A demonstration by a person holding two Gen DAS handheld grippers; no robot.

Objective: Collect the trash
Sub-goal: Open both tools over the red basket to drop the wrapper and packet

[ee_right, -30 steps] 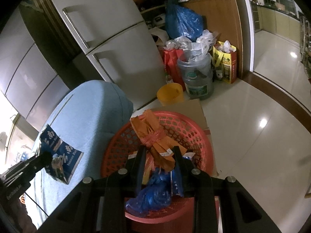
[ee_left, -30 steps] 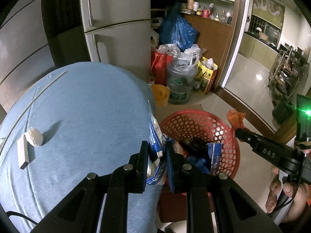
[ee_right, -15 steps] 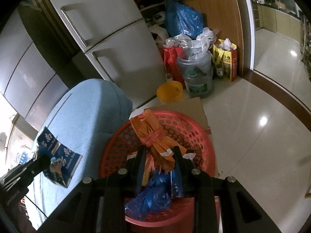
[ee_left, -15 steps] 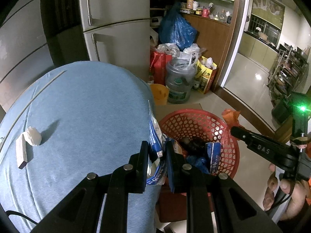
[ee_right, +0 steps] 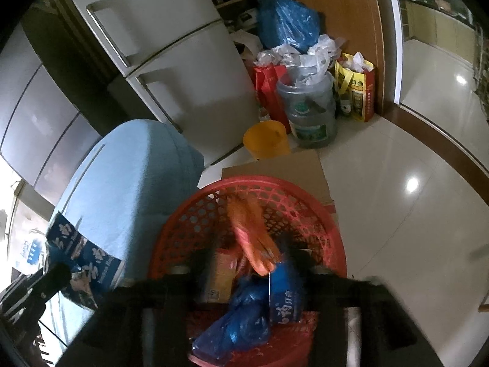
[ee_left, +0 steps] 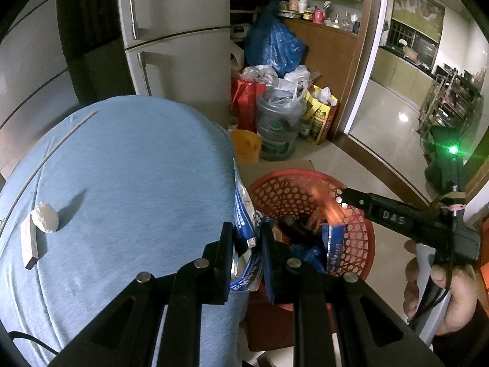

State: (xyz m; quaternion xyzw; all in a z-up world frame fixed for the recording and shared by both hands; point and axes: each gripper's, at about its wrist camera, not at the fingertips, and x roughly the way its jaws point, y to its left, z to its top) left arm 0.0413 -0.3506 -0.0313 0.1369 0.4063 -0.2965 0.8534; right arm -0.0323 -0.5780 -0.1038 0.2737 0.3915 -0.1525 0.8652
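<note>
Left hand-held gripper clamped on crinkled blue-white foil packet beside red lattice plastic basket; right hand-held gripper jaws just opening, orange wrapper above basket, blurred.

- A basket sits on the floor right of a cloth-covered table.
- A wad and block lie on the table's left.
- A fridge stands behind.
</note>
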